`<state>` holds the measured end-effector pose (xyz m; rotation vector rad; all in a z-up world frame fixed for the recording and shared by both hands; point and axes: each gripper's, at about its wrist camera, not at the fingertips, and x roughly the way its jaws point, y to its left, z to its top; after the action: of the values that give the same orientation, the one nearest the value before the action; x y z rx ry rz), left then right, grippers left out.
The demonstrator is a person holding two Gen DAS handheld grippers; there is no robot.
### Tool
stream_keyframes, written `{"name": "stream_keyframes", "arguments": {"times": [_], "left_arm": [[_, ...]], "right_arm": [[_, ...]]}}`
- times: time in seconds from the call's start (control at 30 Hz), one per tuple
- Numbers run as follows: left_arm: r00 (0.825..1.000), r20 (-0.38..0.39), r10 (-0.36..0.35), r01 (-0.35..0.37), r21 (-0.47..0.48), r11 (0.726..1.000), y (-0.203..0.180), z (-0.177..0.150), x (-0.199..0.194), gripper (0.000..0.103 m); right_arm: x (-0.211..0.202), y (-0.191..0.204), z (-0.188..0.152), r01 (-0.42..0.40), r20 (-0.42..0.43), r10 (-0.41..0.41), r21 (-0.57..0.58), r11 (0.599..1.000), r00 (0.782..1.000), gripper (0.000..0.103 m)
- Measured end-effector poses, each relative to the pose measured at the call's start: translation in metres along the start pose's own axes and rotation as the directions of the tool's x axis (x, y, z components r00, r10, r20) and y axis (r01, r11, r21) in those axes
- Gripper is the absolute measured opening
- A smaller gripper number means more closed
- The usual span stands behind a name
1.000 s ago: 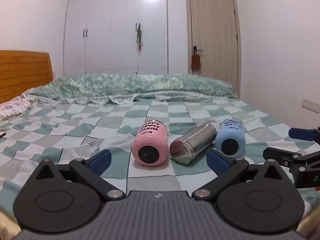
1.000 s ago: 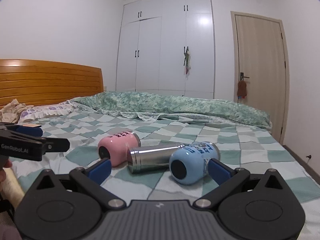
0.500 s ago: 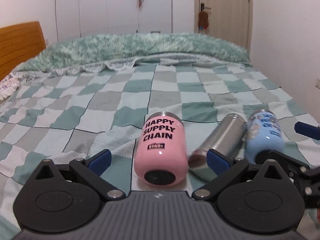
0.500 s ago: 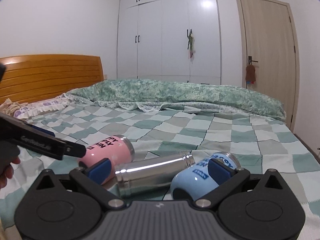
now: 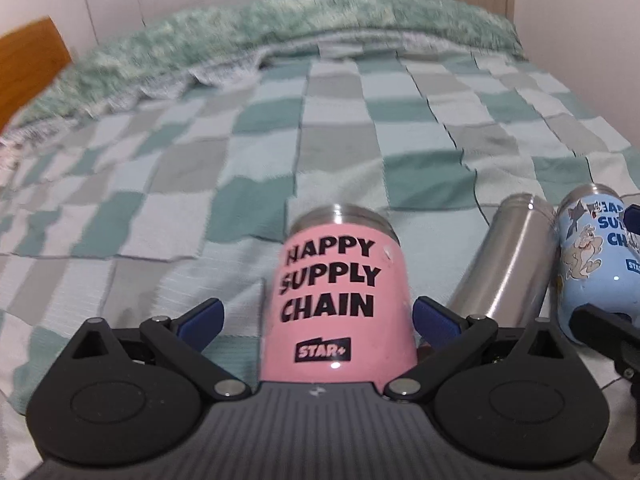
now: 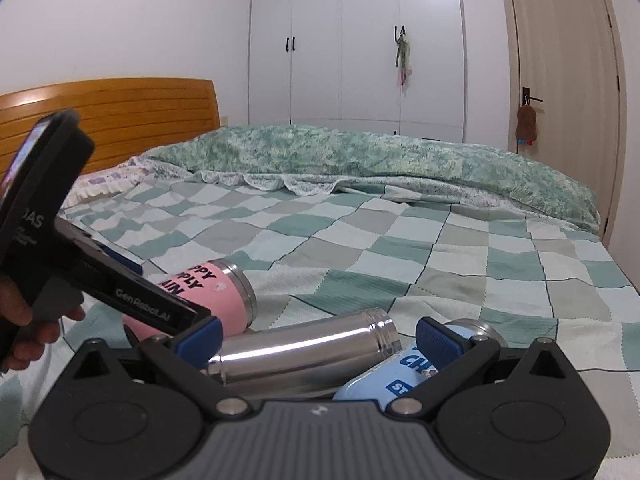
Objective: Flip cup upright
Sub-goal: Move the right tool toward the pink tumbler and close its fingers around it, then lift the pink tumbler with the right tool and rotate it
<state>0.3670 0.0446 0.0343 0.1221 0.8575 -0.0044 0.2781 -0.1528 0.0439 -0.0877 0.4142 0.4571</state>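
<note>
Three cups lie on their sides on the checked bedspread. The pink cup with black lettering lies between the fingers of my left gripper, which is open around it; its right pad is close to the cup. It also shows in the right wrist view. The steel cup lies beside it, then the light blue cup. My right gripper is open, low over the steel cup and the light blue cup, gripping neither.
The bed's checked cover stretches ahead, with a rolled green quilt at the far end. A wooden headboard is on the left. White wardrobes and a door stand behind the bed.
My left gripper has moved forward and down until the pink cup sits between its fingers. My right gripper has moved forward and lower over the steel and blue cups.
</note>
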Motion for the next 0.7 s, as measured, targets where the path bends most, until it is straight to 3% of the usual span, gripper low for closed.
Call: {"name": "stream_keyframes", "arguments": {"times": [0.07,0.1,0.13,0.43,0.7], "left_arm": [[0.998,-0.066,-0.018,0.018,-0.002,1.0,-0.002,0.002,0.014,0.094],[0.996,-0.09,-0.028,0.027,-0.003,1.0,-0.002,0.002,0.02,0.085],[0.994,-0.107,-0.038,0.037,-0.011,0.999,-0.001,0.002,0.023,0.085],[0.997,-0.052,-0.053,0.052,-0.022,0.998,-0.002,-0.017,-0.006,0.084],[0.997,0.022,-0.07,0.07,0.038,0.997,-0.014,-0.042,-0.057,0.084]], "right_arm": [[0.002,0.001,-0.001,0.0,-0.007,0.0,-0.005,1.0,1.0,0.103],[0.002,0.001,-0.001,0.001,-0.008,-0.001,-0.007,1.0,1.0,0.103],[0.001,0.001,-0.001,0.005,-0.004,-0.005,-0.009,1.0,1.0,0.103],[-0.021,0.014,0.0,0.026,0.008,-0.026,-0.04,0.999,1.0,0.103],[-0.075,0.033,-0.007,0.067,0.001,-0.067,-0.028,0.997,0.998,0.103]]}}
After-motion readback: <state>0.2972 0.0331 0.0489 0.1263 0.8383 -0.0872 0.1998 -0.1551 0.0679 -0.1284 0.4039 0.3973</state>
